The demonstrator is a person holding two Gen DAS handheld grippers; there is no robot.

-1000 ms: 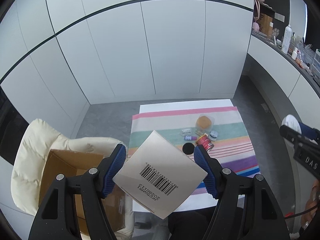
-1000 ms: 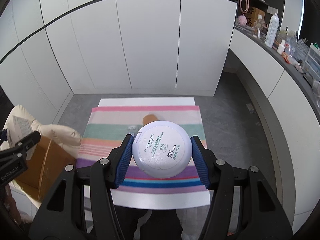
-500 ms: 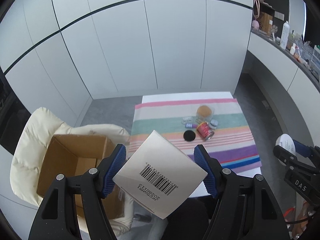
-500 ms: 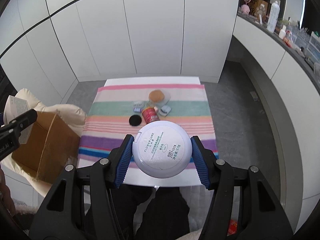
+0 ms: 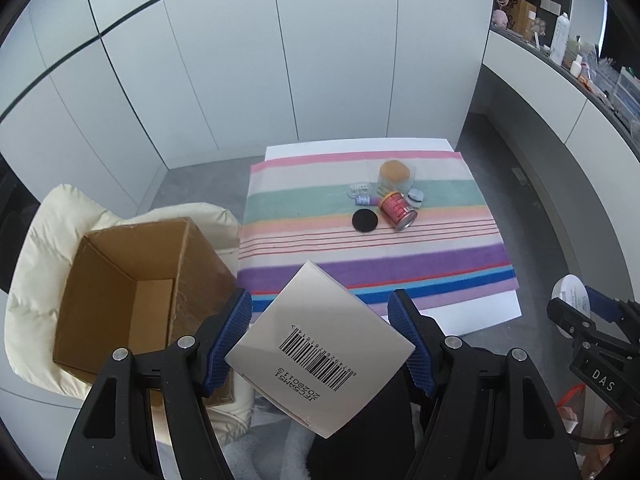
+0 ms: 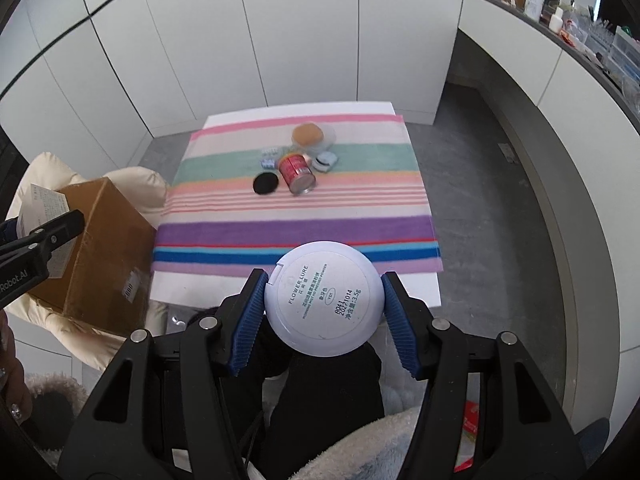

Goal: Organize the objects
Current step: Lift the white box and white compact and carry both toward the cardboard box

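Left wrist view: the left gripper [image 5: 320, 332] is clamped on a white carton [image 5: 320, 350], pads pressing its two opposite corners, barcode face toward the camera. Beyond it, the open cardboard box [image 5: 132, 292] sits on a cream padded chair [image 5: 60, 224], just left of the carton. In the pictures from a moment ago the box lay lower and partly cut off by the fingers; now its mouth and bare floor show in full, so the gripper has come down and tipped toward it. Past the carton lies the striped cloth [image 5: 368, 256] on a low white table [image 5: 472, 316], with a small group of things at its far half: a red can [image 5: 396, 210] on its side, a black disc [image 5: 365, 221] just left of it, a tan-lidded jar [image 5: 395, 176] behind, and a few small clear and blue pieces around them.

Right wrist view: the right gripper [image 6: 324, 304] is shut on a round white powder compact [image 6: 324, 304], pads gripping its rim on both sides, label side up. It hangs over the table's near edge, the box [image 6: 96, 248] well to its left. Earlier this view looked mostly at the wall cupboards; now the whole cloth is in frame, so this hand has dipped too.

Both items look headed for the box. The carton is nearer and would likely go in first; the compact must cross left. The cloth items remain to be gathered.
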